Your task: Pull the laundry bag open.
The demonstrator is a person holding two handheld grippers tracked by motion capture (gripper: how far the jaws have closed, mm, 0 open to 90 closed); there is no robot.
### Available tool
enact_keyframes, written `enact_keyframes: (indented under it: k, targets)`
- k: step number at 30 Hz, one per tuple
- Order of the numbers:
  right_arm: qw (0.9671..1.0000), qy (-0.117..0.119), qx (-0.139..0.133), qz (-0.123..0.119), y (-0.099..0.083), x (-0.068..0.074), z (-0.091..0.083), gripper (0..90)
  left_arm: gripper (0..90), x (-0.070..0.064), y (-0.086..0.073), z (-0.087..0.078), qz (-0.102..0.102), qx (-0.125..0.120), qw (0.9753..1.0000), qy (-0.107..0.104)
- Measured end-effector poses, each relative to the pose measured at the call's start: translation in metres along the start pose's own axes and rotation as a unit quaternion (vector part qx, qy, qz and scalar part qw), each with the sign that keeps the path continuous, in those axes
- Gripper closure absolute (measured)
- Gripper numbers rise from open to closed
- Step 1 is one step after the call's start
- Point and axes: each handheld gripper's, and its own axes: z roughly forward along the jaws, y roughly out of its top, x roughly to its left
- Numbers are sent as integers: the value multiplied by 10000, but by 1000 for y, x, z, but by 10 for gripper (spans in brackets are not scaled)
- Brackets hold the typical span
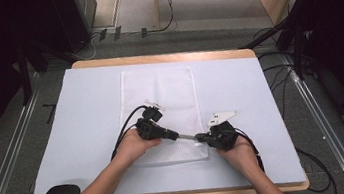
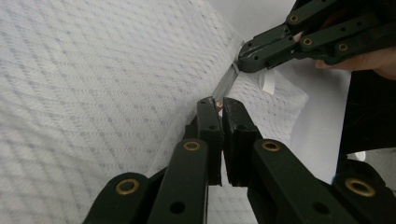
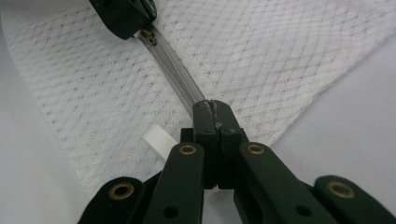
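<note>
Mesh bag [image 1: 162,113], white, rectangular, woven in a fine diamond net, flat on the near middle of the desk [image 1: 87,118]. Zipper [image 3: 175,77] of grey translucent tape along the bag's near edge, raised off the cloth between the two tongs. Small white ribbed tag [image 3: 159,140] at the bag's corner, just beside the right tongs. Left tongs [image 2: 218,103], black with brass rivets, nearly closed on the small brass zipper pull [image 3: 148,36], a narrow slit between the jaws. Right tongs [image 3: 211,106], same black linkage arms and brass rivets, pressed fully together on the zipper's end. Left hand [image 1: 133,145] and right hand [image 1: 240,151] near the front edge, with a black cable [image 1: 126,125] looping back from the left tongs and a pale three-cornered plate [image 1: 222,117] atop the right. Desk covered in smooth, matte, pale blue-white sheet, light wood rim at the far edge. Grey carpeted floor [image 1: 10,148] around, metal rails on both sides, loose black cables at right, dark stands beyond.
</note>
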Motion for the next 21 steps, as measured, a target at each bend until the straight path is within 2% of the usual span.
enact_keyframes:
  k: [5,11,14,18,21]
  targets:
    - [10000,12,-20,20,0,0,0,900,881,-2,-2,-2,67,75,9999,37]
    - [10000,33,-18,29,0,-1,0,900,881,3,-5,-13,-44,42,10000,2]
    - [10000,48,-7,42,0,-2,0,900,881,3,-7,-16,-3,84,10000,46]
    - [9999,68,19,72,0,-2,0,900,881,7,-11,-24,-50,26,9999,102]
    - [9999,87,20,86,1,-2,0,900,880,9,-13,-28,-102,-10,9999,57]
